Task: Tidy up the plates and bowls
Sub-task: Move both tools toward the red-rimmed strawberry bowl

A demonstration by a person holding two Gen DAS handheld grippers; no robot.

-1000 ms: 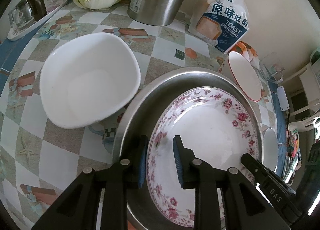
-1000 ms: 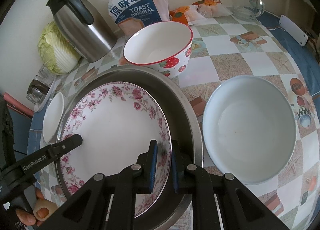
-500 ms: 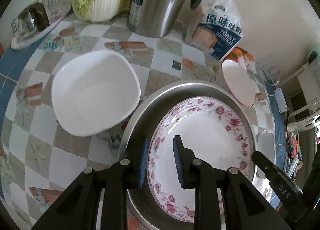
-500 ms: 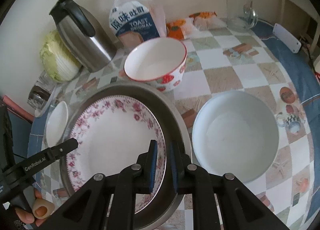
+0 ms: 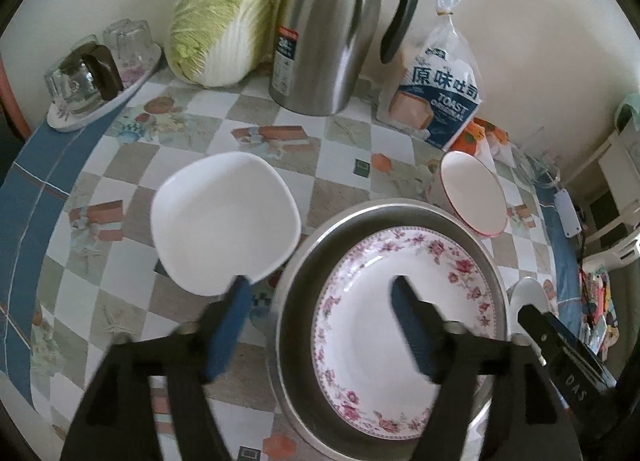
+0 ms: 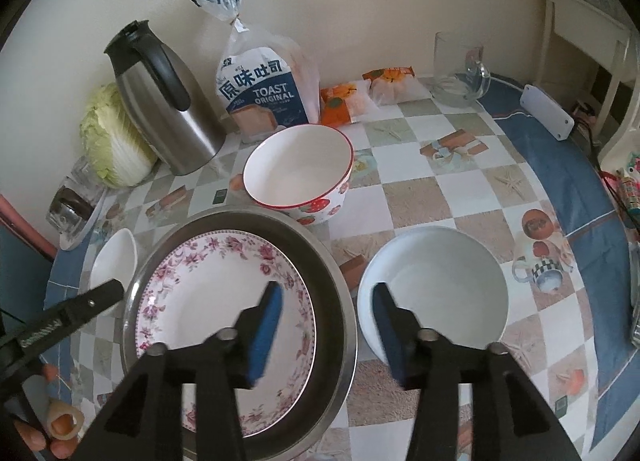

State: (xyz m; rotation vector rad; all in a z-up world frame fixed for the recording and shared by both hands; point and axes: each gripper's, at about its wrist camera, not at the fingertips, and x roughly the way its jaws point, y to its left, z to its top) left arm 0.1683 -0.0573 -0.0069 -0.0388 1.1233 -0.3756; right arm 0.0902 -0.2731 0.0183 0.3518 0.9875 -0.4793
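While jaws opening, floral plate (image 5: 384, 313) beneath left gripper (image 5: 320, 313)

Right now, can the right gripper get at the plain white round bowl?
Probably yes. The right gripper is opening and empty, above the table; the white bowl sits just beyond its right finger, nothing on or over it.

Soft, even daylight is spread across the checked tablecloth (image 5: 192, 165); pale glare is seen on the steel thermos jug (image 5: 328, 37). Straight lines are bent by fisheye distortion, corners are blackened, and blue-padded fingers (image 5: 226, 325) are motion-blurred.
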